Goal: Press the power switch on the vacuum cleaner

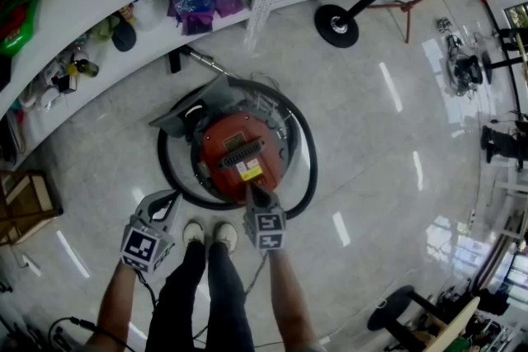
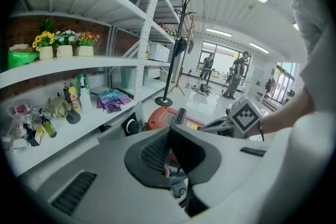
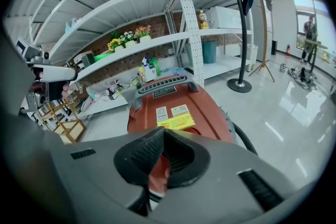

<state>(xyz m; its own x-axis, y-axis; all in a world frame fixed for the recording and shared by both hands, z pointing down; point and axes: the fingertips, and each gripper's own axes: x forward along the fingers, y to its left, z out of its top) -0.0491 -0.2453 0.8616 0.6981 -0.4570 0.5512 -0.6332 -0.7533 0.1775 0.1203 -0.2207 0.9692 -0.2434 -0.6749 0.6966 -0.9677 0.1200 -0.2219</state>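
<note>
Red vacuum cleaner (image 1: pixel 235 146) on the floor between my two grippers, ringed by its black hose (image 1: pixel 307 177).
My left gripper (image 1: pixel 167 199): jaws closed, empty, beside the hose. My right gripper (image 1: pixel 252 192): jaws closed, empty, tips at the cleaner's near edge below its yellow label (image 1: pixel 250 171).

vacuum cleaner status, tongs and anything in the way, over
Right tongs shut, tips at near edge of the red vacuum cleaner. Left tongs shut, empty, off to its left. Black hose ringed round it, not blocking.
</note>
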